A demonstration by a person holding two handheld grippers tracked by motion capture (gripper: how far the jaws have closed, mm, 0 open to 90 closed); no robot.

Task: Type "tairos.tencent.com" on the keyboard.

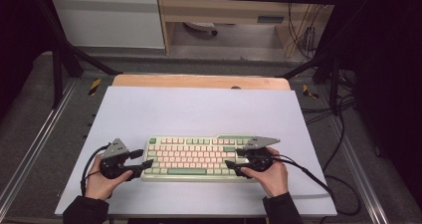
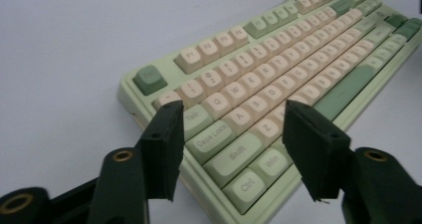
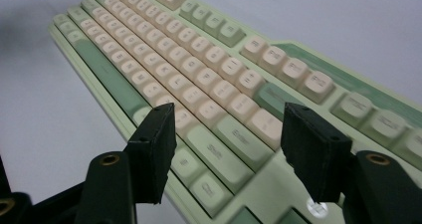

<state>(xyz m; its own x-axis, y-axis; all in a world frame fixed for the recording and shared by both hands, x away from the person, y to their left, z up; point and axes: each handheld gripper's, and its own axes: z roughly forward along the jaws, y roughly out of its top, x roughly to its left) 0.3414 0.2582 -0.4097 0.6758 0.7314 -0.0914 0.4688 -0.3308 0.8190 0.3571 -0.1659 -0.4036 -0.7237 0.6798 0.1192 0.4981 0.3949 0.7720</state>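
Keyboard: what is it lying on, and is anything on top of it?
The keyboard lies flat on a pale sheet covering the table. Nothing rests on its keys; open left tongs and right tongs hover over its ends. Underneath it is hidden.

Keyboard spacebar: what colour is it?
The spacebar is darker green than the pale green case; clearest in the left gripper view.

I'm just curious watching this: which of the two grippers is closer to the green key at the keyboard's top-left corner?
Left. The left gripper sits at the keyboard's left end, just below that green key. The right gripper is over the right end, across the whole keyboard from it.
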